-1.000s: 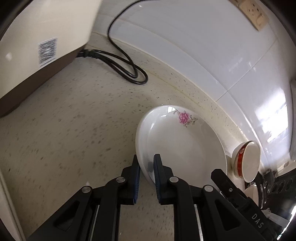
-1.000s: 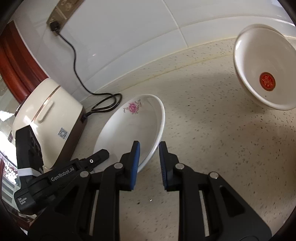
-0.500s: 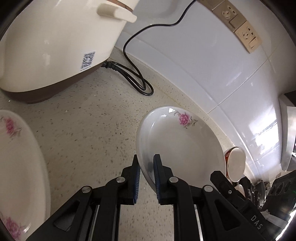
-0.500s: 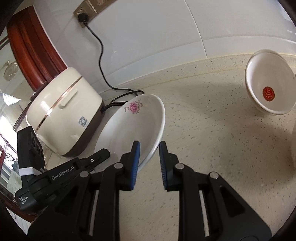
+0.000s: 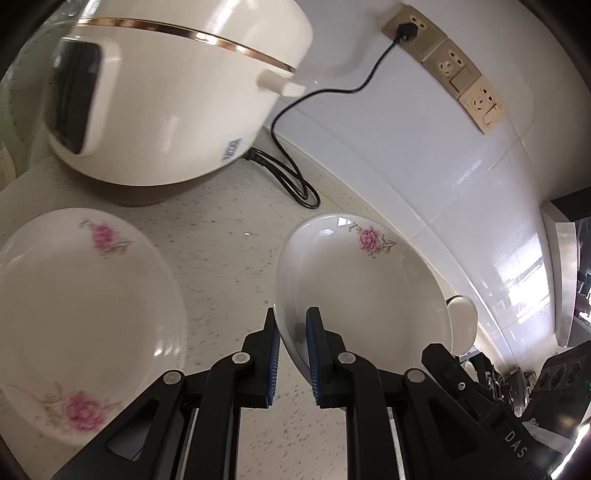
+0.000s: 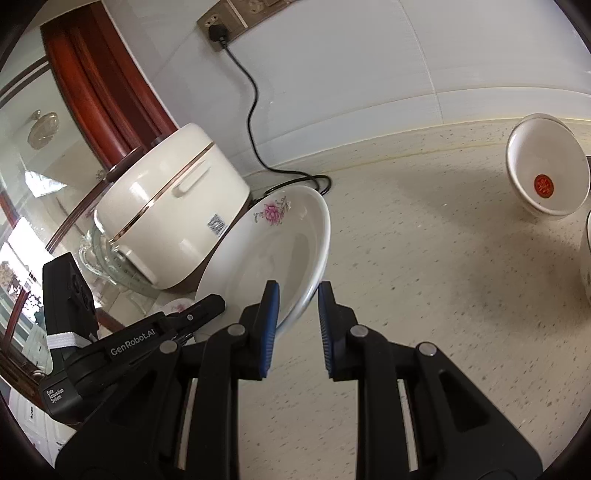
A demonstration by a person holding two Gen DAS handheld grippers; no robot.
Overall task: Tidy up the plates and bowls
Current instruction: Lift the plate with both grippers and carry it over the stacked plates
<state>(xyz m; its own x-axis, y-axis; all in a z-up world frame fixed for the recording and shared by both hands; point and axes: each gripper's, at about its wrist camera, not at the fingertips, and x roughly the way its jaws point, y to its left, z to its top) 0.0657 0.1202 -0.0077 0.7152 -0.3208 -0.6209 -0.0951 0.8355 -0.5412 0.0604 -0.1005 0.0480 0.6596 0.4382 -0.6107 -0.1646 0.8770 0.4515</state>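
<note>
A white plate with a pink flower (image 5: 365,284) is held tilted above the speckled counter, also seen in the right wrist view (image 6: 273,251). My left gripper (image 5: 291,328) is shut on its near rim. My right gripper (image 6: 295,314) is shut on the opposite rim. A second flowered plate (image 5: 81,314) lies flat on the counter at the lower left of the left wrist view. A white bowl with a red mark inside (image 6: 546,170) stands on the counter at the right; in the left wrist view it (image 5: 463,321) shows behind the held plate.
A cream rice cooker (image 5: 166,92) stands at the back left, its black cord (image 5: 288,173) running to a wall socket (image 5: 402,29). A glass jug (image 6: 99,254) sits beside the cooker. Another dish edge (image 6: 585,258) shows at the right. A tiled wall bounds the counter.
Both grippers have lifted the plate up and drawn back from the wall. The cooker, sockets and the second plate have come into view; the bowl looks farther away.
</note>
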